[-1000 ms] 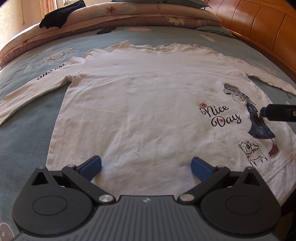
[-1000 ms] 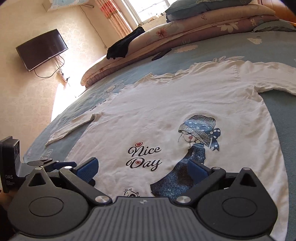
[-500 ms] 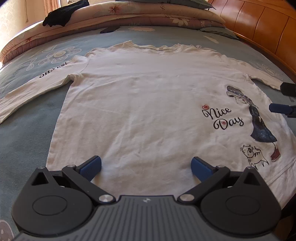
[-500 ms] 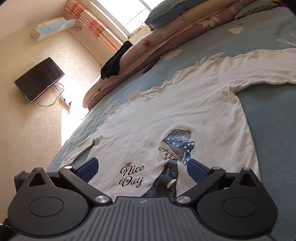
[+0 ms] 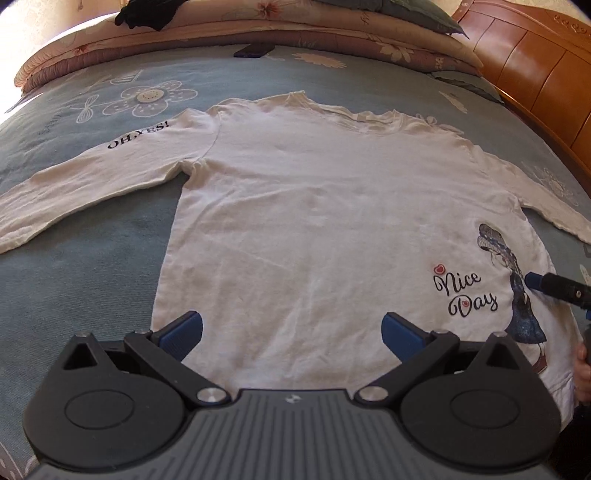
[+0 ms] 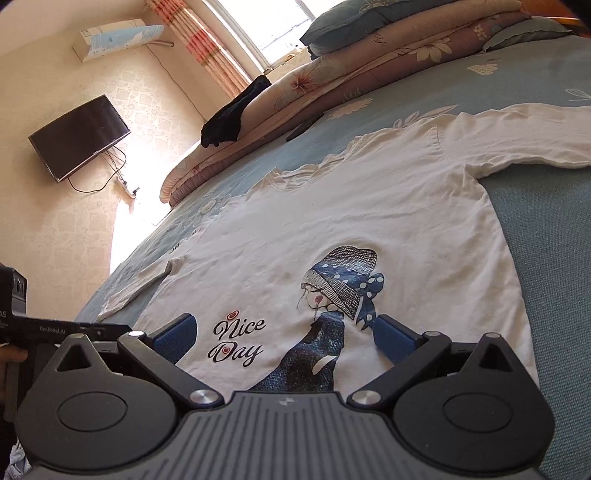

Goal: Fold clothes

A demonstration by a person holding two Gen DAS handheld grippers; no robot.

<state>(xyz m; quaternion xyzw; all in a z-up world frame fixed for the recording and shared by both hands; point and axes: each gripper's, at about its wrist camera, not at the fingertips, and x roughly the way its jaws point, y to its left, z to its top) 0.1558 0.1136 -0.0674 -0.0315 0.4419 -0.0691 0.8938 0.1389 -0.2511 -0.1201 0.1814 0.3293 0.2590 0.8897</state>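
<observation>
My left tool (image 5: 291, 332), fingers apart, has crept toward the hem of the white long-sleeved shirt (image 5: 314, 221), spread flat on the bed (image 5: 92, 277). My right tool (image 6: 282, 334), also apart, returned over its print.

One white shirt (image 5: 314, 229), two hand-held grippers, one television (image 6: 79, 136), perhaps one phone (image 5: 254, 50)

shirt (image 5: 314, 229): white, black "Nice Day" script, red hearts, blue-dressed girl print lower right | bedspread (image 5: 92, 280): grey-blue, pale flower outlines | quilts (image 5: 295, 22): pink-brown floral, top of frame | pads (image 5: 183, 330): blue | headboard (image 5: 535, 66): orange wood
</observation>
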